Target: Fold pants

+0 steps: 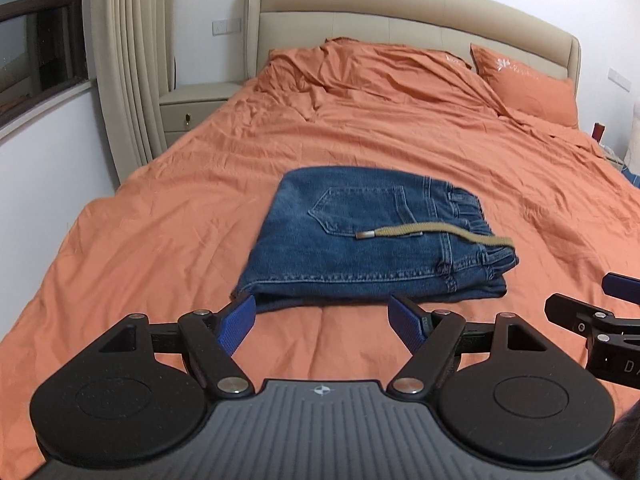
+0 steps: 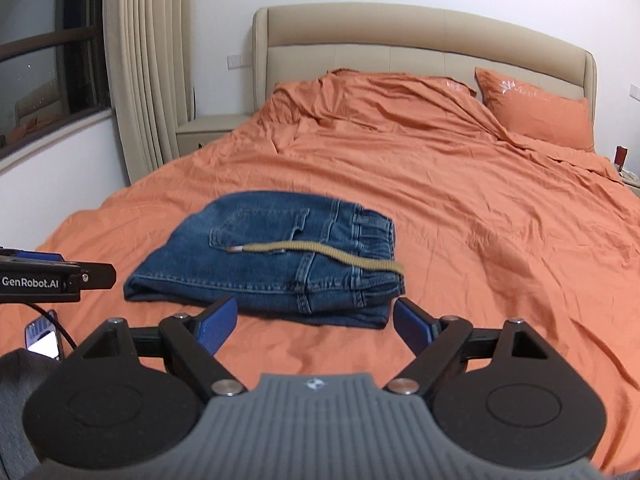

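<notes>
Our left hand-held gripper (image 1: 322,320) hangs wide and empty just short of the folded pants (image 1: 368,236) on the bed (image 1: 160,216); we'd tuck the loose drawstring (image 1: 432,234) under before calling it done. Right view: right hand-held gripper (image 2: 314,322) also spread, level, just before the pants' near edge.

Blue jeans (image 1: 360,240) folded compact, flat on bed, drawstring atop.

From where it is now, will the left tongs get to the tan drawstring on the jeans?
Probably yes. The left tongs are open just short of the folded jeans, and the drawstring lies exposed on top with nothing between.
</notes>
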Demonstrator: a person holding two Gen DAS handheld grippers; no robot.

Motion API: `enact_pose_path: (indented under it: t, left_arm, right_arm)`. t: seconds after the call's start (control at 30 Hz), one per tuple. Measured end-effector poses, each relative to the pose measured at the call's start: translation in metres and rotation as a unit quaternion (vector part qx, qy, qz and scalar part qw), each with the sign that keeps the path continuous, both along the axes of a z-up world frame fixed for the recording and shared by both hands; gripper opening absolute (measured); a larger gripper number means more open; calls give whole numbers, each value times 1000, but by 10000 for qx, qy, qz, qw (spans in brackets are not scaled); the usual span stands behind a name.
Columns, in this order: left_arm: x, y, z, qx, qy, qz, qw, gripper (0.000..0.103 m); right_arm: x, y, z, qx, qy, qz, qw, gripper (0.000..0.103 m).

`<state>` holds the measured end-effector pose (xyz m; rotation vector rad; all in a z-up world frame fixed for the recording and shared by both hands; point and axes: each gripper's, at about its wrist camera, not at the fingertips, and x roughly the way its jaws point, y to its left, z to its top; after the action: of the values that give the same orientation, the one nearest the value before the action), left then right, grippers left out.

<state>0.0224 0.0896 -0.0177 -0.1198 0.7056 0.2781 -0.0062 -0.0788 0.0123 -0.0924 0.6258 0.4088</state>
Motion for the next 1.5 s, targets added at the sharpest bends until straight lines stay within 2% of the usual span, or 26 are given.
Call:
enact_pose_path:
  t: [0.2,1.5]
  left_arm:
    - [3,-10,-8,231,113,-116,9996,86]
    - [2,-9,-6,201,160,-141,9996,86]
  right_arm:
    - [2,4,-5,-48,24,31,10000,81]
    - [-3,2,-8,-22,16,22,10000,82]
